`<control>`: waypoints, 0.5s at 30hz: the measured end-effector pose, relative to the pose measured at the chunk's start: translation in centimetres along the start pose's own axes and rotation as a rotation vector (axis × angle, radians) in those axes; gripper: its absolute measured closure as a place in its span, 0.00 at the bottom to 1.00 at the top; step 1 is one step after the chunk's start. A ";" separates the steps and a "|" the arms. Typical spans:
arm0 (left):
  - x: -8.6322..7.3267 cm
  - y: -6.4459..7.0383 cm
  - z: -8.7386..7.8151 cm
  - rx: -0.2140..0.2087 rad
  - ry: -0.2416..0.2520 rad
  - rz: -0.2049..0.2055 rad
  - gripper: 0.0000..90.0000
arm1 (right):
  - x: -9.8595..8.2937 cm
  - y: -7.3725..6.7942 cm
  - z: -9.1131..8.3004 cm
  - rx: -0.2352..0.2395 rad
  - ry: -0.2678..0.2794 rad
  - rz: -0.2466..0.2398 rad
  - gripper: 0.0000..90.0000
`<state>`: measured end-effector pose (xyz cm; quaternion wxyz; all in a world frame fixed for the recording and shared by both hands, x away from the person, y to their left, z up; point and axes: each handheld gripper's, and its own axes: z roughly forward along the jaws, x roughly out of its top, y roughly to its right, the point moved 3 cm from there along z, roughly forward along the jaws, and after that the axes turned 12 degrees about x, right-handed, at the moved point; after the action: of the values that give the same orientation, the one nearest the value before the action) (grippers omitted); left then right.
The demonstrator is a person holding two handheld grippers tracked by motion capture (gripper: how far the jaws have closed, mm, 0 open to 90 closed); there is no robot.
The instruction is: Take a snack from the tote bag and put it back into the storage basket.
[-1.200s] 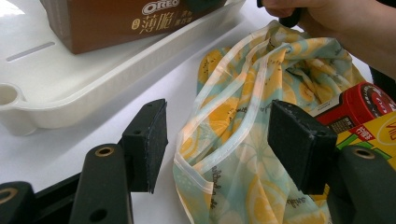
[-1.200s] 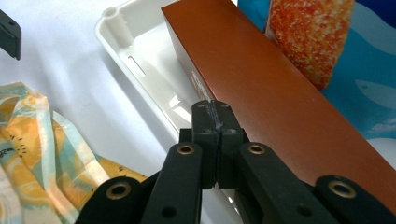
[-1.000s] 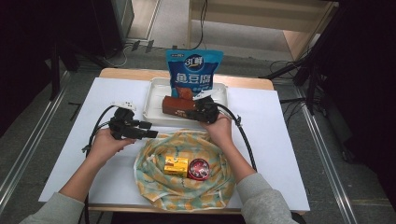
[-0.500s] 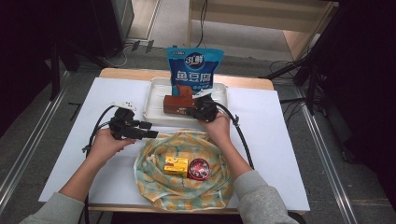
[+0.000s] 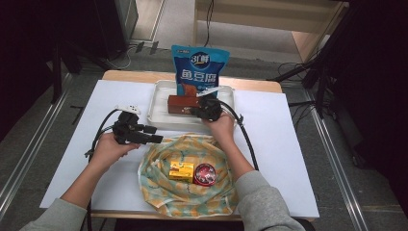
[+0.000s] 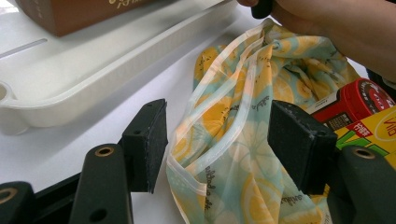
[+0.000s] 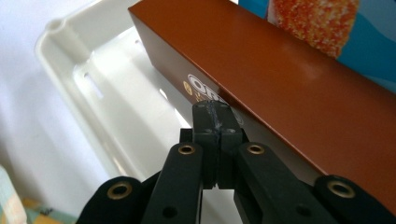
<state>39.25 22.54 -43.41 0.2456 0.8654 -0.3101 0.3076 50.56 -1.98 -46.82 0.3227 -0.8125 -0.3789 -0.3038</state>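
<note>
Since a second ago my right gripper has pushed the brown box further left in the tray. Left gripper (image 6: 217, 140), jaws apart, straddles the lemon-print bag's (image 5: 159, 187) rim near the desk's front edge; closing may snag loose cloth. Right gripper (image 7: 217, 123), jaws together and empty, touches the brown box (image 5: 182, 103) in the white tray (image 5: 159, 98) by the back edge; it could nudge the box askew.

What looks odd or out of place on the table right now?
The brown box sits tilted in the white tray, one end raised, with the right gripper, jaws shut, pressed against its side. The lemon-print bag lies crumpled with its rim collapsed between the open jaws of the left gripper. Nothing looks spilled or damaged.
</note>
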 end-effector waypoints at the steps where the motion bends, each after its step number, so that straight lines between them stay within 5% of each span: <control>1: 0.0 0.0 0.0 -0.001 0.001 0.001 0.43 | 0.1 0.1 0.1 -0.004 0.004 0.002 1.00; 15: -0.1 0.2 0.1 -0.007 -0.006 0.003 0.43 | 0.6 1.4 0.7 -0.039 0.004 0.029 1.00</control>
<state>39.16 22.36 -43.51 0.2470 0.8650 -0.3131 0.3044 52.20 -1.97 -47.24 0.3119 -0.8234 -0.3604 -0.3079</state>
